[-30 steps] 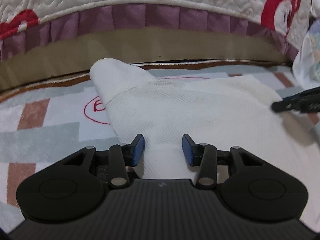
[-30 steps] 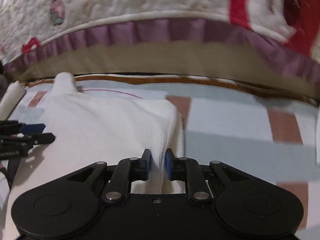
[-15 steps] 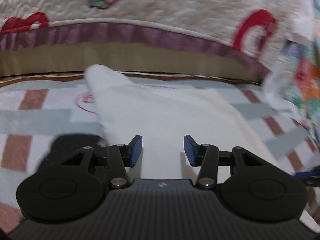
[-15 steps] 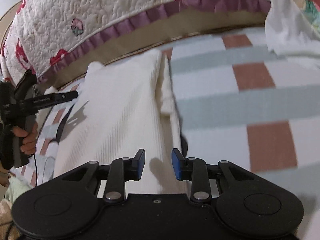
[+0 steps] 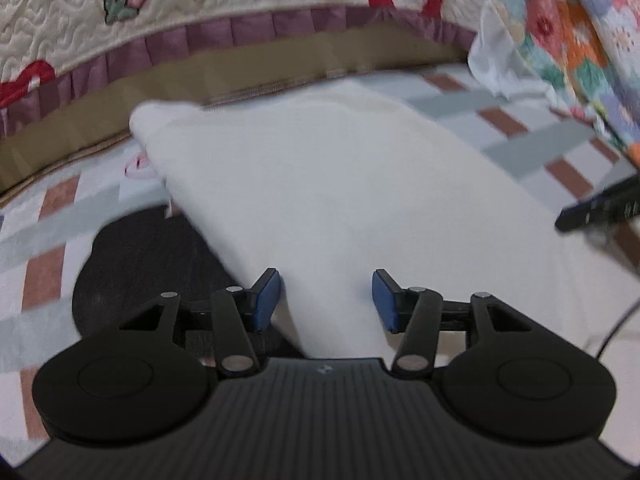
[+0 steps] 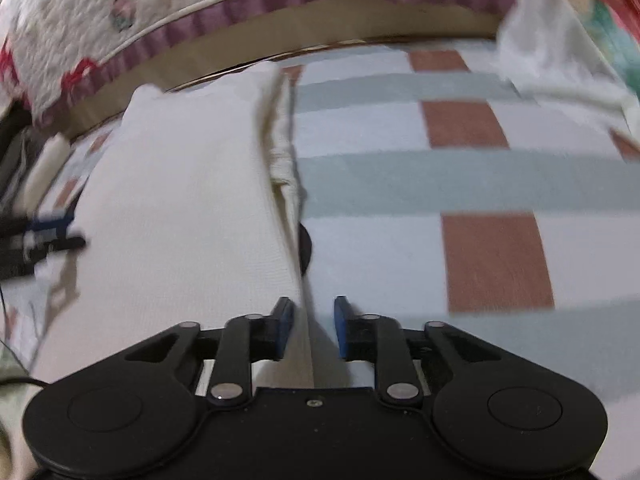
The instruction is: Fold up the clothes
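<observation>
The white garment (image 5: 340, 200) lies folded on the checked bedsheet (image 6: 440, 184), with the left hand-held gripper (image 5: 326, 300) spreading wider over it and the right hand-held gripper (image 6: 311, 328) narrowing, unpressed, astride its edge.

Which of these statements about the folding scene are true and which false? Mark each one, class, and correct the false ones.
1. The white garment lies on a checked sheet. True.
2. The left tool is clamped shut on a red towel. False: its blue pads stand apart over the white garment, with no red towel in sight.
3. A quilt with a purple frill runs behind the garment. True.
4. The garment is black. False: it is white.
5. The right tool sits at the garment's right edge. True.
</observation>
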`<control>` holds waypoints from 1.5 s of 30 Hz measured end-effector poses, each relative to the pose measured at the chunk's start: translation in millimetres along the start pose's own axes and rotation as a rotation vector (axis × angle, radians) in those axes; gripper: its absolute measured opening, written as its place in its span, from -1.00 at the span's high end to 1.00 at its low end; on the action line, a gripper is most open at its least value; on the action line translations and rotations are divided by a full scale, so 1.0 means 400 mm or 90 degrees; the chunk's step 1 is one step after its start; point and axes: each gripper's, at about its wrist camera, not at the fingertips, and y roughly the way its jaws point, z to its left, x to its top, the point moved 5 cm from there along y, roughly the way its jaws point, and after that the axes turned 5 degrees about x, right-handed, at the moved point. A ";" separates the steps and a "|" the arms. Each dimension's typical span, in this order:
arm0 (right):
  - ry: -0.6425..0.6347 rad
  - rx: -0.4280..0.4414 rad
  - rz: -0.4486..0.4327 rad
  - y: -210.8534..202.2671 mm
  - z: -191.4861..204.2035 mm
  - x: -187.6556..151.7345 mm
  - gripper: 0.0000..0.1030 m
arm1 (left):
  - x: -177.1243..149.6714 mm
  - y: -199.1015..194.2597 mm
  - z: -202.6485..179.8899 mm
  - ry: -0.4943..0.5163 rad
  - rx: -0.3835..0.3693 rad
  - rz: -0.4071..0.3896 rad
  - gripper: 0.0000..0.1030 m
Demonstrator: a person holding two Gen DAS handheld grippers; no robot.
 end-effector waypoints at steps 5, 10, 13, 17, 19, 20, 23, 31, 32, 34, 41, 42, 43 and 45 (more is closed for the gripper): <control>0.122 0.034 0.003 -0.148 -0.036 -0.122 0.22 | -0.082 -0.036 -0.007 -0.078 -0.098 0.043 -0.01; 0.263 0.031 -0.067 -0.358 -0.047 -0.306 0.01 | -0.131 -0.048 -0.017 -0.113 -0.132 0.065 -0.02; 0.316 -0.013 -0.117 -0.453 -0.017 -0.443 -0.03 | -0.139 -0.059 -0.027 -0.098 -0.115 0.068 -0.04; 0.394 -0.021 -0.170 -0.506 0.020 -0.612 -0.03 | -0.144 -0.073 -0.039 -0.084 -0.107 0.061 -0.06; 0.426 0.047 -0.214 -0.497 0.040 -0.658 -0.03 | -0.141 -0.082 -0.040 -0.100 -0.132 0.040 -0.06; 0.443 0.080 -0.234 -0.488 0.050 -0.678 -0.04 | -0.140 -0.085 -0.037 -0.118 -0.152 0.029 -0.06; 0.486 0.115 -0.221 -0.422 0.061 -0.710 -0.06 | -0.149 -0.083 -0.033 -0.132 -0.171 0.040 -0.04; 0.581 0.196 -0.246 -0.298 0.081 -0.748 -0.29 | -0.156 -0.077 -0.034 -0.118 -0.174 0.038 -0.06; 0.581 0.194 -0.251 -0.291 0.087 -0.746 -0.30 | -0.156 -0.074 -0.035 -0.117 -0.173 0.038 -0.06; 0.544 0.174 -0.247 -0.289 0.108 -0.729 -0.30 | -0.159 -0.070 -0.036 -0.112 -0.168 0.037 -0.06; 0.399 0.159 -0.297 -0.339 0.161 -0.679 0.71 | -0.165 -0.054 -0.039 -0.106 -0.165 0.045 -0.06; 0.402 0.154 -0.285 -0.330 0.157 -0.680 0.68 | -0.165 -0.053 -0.039 -0.106 -0.166 0.046 -0.06; 0.413 0.147 -0.269 -0.318 0.153 -0.685 0.61 | -0.165 -0.054 -0.039 -0.105 -0.166 0.044 -0.06; 0.446 0.137 -0.240 -0.294 0.144 -0.703 0.24 | -0.165 -0.056 -0.037 -0.103 -0.166 0.039 -0.06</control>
